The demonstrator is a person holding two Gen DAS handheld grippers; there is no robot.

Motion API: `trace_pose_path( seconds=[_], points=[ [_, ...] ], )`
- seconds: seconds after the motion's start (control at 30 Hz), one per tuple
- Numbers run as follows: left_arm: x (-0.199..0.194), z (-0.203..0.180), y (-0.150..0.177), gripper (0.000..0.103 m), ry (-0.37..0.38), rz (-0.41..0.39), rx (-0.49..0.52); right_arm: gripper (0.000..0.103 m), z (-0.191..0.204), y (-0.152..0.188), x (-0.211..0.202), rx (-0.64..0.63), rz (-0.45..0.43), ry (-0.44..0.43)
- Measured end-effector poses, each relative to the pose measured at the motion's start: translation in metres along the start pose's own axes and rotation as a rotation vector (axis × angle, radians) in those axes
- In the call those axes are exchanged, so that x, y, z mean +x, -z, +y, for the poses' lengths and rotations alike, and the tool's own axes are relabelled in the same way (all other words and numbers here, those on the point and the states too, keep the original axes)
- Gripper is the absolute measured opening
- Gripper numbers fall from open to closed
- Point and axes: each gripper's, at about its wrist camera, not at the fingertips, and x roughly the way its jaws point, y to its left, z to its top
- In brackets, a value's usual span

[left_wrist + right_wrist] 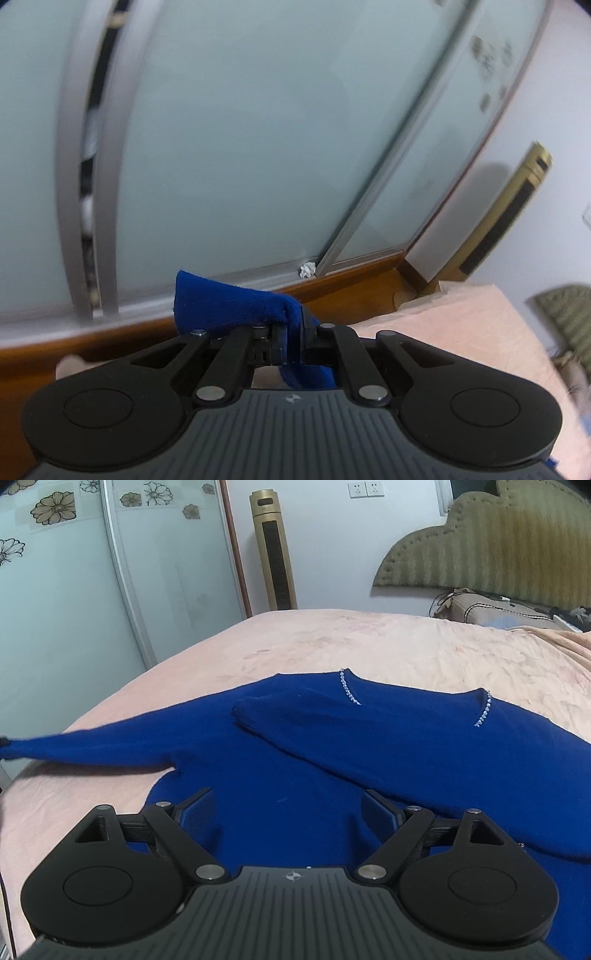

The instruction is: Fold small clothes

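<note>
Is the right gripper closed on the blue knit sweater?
No, the right gripper stands open above the blue knit sweater, its fingers spread apart and pinching nothing.

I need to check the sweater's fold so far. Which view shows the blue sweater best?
The right wrist view: the blue sweater lies spread on the bed, one sleeve folded across. The left wrist view shows only a bit pinched in the left gripper.
</note>
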Motion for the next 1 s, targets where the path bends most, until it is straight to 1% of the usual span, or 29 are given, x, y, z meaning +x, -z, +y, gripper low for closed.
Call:
trace_pose_path(
  seconds=[0.1,0.17,0.2,0.3,0.37,0.43,0.47,0.57,0.63,0.67,0.73,0.77,0.8,0.83,0.87,0.9,0.93,1.0],
  points=[
    [-0.007,-0.041,0.005,0.005,0.038,-0.027,0.127,0.088,-0.006,0.003,-0.005,0.008,-0.005,0.009],
    [-0.014,-0.077,0.015,0.005,0.089,-0.043,0.222,0.089,-0.013,0.004,-0.009,0.026,-0.011,0.025],
    [-0.018,-0.099,0.021,0.006,0.121,-0.042,0.287,0.089,-0.018,0.005,-0.012,0.039,-0.015,0.034],
    [-0.032,-0.154,0.05,0.006,0.218,-0.026,0.462,0.09,-0.035,0.007,-0.021,0.091,-0.034,0.069],
    [-0.048,-0.191,0.081,0.006,0.298,-0.034,0.593,0.09,-0.048,0.01,-0.026,0.125,-0.045,0.092],
    [-0.063,-0.216,0.109,0.006,0.364,-0.034,0.696,0.09,-0.059,0.014,-0.03,0.152,-0.048,0.114],
    [-0.071,-0.23,0.127,0.006,0.409,-0.019,0.743,0.09,-0.064,0.016,-0.032,0.163,-0.048,0.125],
    [-0.091,-0.255,0.174,0.006,0.535,0.058,0.837,0.09,-0.08,0.022,-0.037,0.199,-0.049,0.152],
    [-0.098,-0.268,0.209,0.006,0.609,0.13,0.918,0.09,-0.089,0.026,-0.039,0.219,-0.051,0.167],
    [-0.103,-0.275,0.227,0.006,0.655,0.177,0.978,0.09,-0.093,0.027,-0.039,0.228,-0.052,0.174],
    [-0.117,-0.28,0.257,0.016,0.736,0.262,1.09,0.09,-0.099,0.028,-0.04,0.24,-0.056,0.183],
    [-0.124,-0.277,0.272,0.035,0.768,0.292,1.149,0.09,-0.1,0.029,-0.041,0.243,-0.058,0.186],
    [-0.131,-0.272,0.282,0.064,0.796,0.299,1.193,0.09,-0.102,0.029,-0.042,0.244,-0.059,0.189],
    [-0.138,-0.267,0.29,0.077,0.823,0.285,1.227,0.09,-0.104,0.029,-0.041,0.243,-0.059,0.192],
    [-0.149,-0.259,0.295,0.092,0.858,0.241,1.257,0.09,-0.105,0.028,-0.041,0.243,-0.059,0.194],
    [-0.158,-0.247,0.298,0.096,0.886,0.208,1.276,0.09,-0.106,0.028,-0.041,0.244,-0.058,0.195],
    [-0.167,-0.24,0.299,0.097,0.918,0.179,1.299,0.09,-0.106,0.027,-0.04,0.246,-0.056,0.194],
    [-0.181,-0.227,0.302,0.098,0.968,0.163,1.352,0.09,-0.107,0.025,-0.036,0.253,-0.052,0.18]
  ],
)
